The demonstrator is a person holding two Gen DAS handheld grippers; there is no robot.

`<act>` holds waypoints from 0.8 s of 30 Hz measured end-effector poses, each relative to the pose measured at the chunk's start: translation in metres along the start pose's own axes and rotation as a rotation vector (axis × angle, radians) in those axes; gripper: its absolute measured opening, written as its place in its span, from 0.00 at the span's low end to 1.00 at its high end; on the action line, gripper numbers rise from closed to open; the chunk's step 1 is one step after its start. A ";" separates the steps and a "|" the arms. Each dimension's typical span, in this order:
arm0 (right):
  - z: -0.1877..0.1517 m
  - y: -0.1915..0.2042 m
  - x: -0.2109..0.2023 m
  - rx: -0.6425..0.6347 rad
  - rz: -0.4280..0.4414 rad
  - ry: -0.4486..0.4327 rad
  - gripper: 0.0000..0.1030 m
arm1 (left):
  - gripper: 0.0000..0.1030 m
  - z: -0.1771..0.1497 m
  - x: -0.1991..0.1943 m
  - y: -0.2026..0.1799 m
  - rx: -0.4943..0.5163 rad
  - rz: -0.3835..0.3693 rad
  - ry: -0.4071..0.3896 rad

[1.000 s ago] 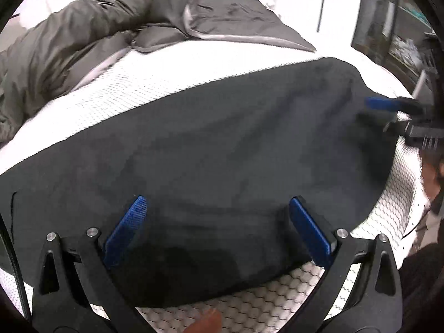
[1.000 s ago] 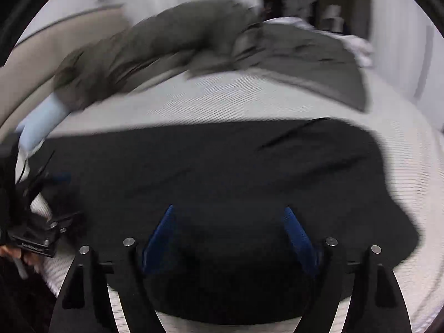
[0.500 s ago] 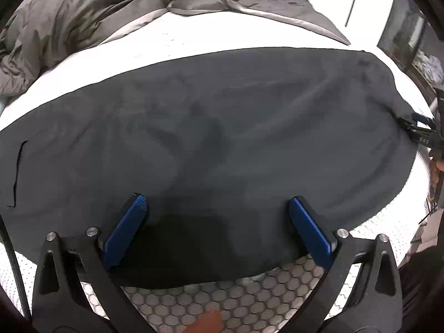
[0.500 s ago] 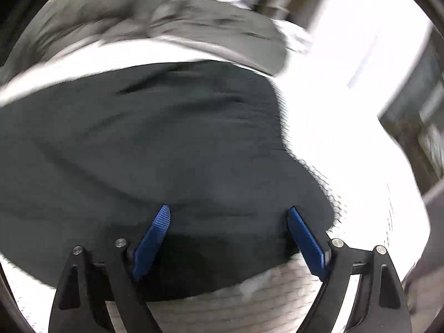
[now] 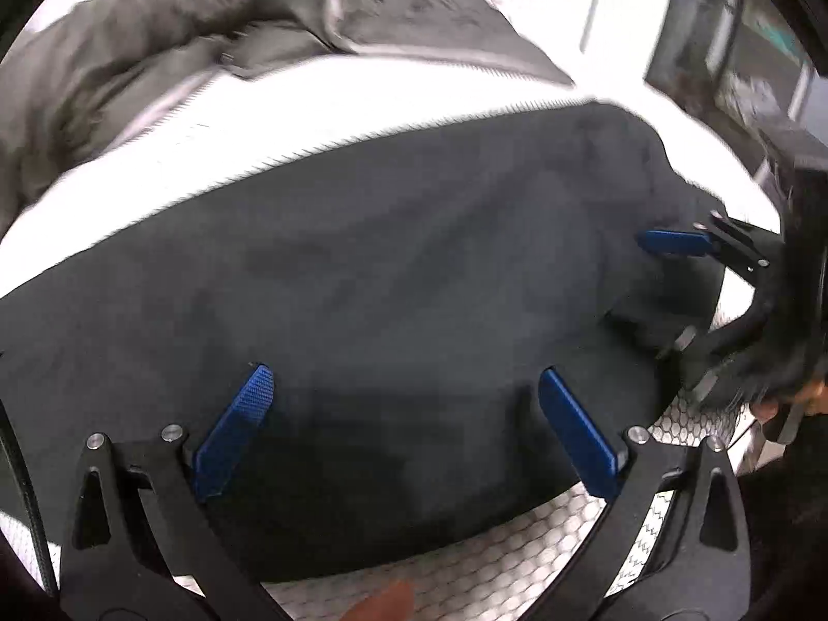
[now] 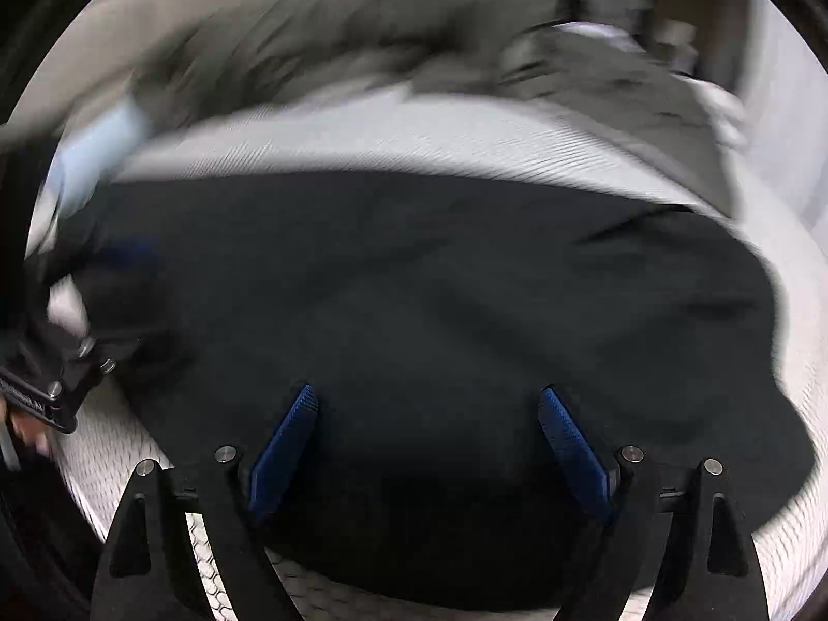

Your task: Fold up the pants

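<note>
Black pants lie spread flat across a white mattress; they also fill the middle of the right wrist view. My left gripper is open and empty, its blue pads just above the pants' near edge. My right gripper is open and empty too, over the pants near their near edge. The right gripper also shows at the right edge of the left wrist view, at the end of the pants. The left gripper shows blurred at the left of the right wrist view.
A rumpled grey duvet lies along the far side of the bed, also in the right wrist view. A pale blue pillow is at the far left. Dark furniture stands beyond the bed's right side.
Both cameras swung. The right gripper has come back over the end of the pants on the right of the left view. Both stay open; the pants lie as before.
</note>
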State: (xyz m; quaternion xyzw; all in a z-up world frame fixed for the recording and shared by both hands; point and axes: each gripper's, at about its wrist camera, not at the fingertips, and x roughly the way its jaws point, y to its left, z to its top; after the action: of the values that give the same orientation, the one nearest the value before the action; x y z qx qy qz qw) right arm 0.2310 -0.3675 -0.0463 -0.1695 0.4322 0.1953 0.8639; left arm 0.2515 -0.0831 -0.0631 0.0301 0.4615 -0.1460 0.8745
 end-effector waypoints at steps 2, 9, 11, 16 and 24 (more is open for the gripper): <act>-0.005 0.002 0.003 -0.035 -0.022 0.002 0.86 | 0.99 -0.003 0.010 -0.009 0.032 0.037 0.039; -0.064 -0.124 -0.027 0.252 -0.408 0.018 0.93 | 1.00 -0.018 0.011 0.029 -0.036 0.067 0.072; -0.077 -0.153 -0.038 0.389 -0.437 0.002 0.93 | 1.00 -0.019 0.008 0.045 -0.068 0.069 0.069; -0.063 -0.156 -0.067 0.474 -0.424 -0.101 0.93 | 0.99 -0.015 -0.016 0.063 -0.133 0.050 -0.011; 0.013 -0.063 -0.026 0.303 -0.057 -0.136 0.93 | 0.99 0.040 -0.006 0.018 -0.040 0.060 -0.106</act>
State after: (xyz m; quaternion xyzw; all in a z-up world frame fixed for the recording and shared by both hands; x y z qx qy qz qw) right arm 0.2559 -0.4209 -0.0103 -0.0360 0.3921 0.1146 0.9120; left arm 0.2857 -0.0725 -0.0370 0.0189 0.4160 -0.1118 0.9023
